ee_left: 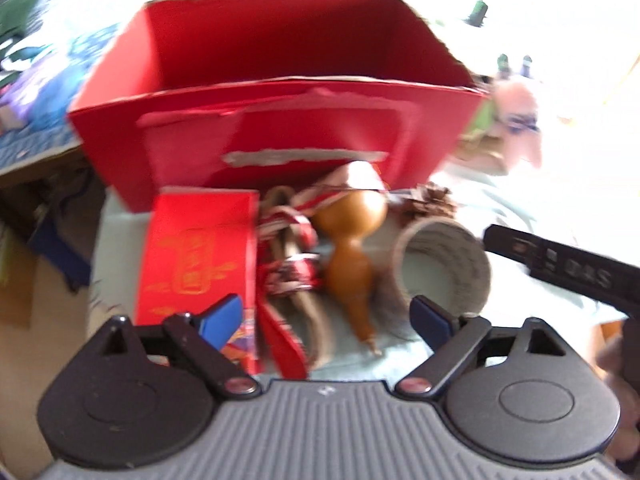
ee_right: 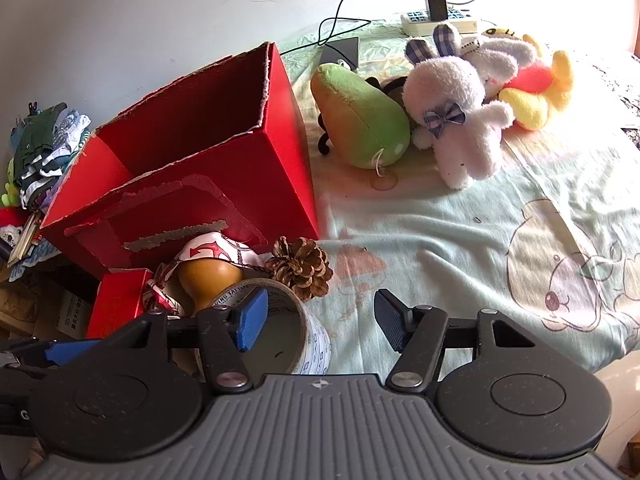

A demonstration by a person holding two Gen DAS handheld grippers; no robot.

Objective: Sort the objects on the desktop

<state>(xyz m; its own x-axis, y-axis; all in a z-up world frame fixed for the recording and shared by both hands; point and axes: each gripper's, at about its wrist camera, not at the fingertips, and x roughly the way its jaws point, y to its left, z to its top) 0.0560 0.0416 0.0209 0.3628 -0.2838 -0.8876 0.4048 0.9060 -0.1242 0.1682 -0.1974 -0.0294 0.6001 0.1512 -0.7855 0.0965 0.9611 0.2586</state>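
Observation:
A big red cardboard box [ee_left: 280, 92] stands open-topped at the table's left end, also in the right wrist view [ee_right: 192, 168]. In front of it lie a small red box [ee_left: 200, 256], a red-and-white patterned ribbon [ee_left: 288, 240], a brown gourd [ee_left: 352, 240], a tape roll [ee_left: 444, 264] and a pine cone [ee_left: 434, 200]. My left gripper [ee_left: 326, 316] is open just short of the ribbon and gourd, holding nothing. My right gripper [ee_right: 320, 322] is open at the tape roll [ee_right: 316, 344], with its left pad [ee_right: 252, 320] over the roll's hole. The pine cone [ee_right: 302, 268] sits just beyond.
Plush toys lie on the pale printed cloth [ee_right: 460, 240] to the right: a green pear-shaped one [ee_right: 360, 120], a white rabbit [ee_right: 456, 120] and a yellow-red one [ee_right: 536, 96]. A power strip [ee_right: 440, 24] with cables is at the back. Folded clothes [ee_right: 44, 148] sit left of the box.

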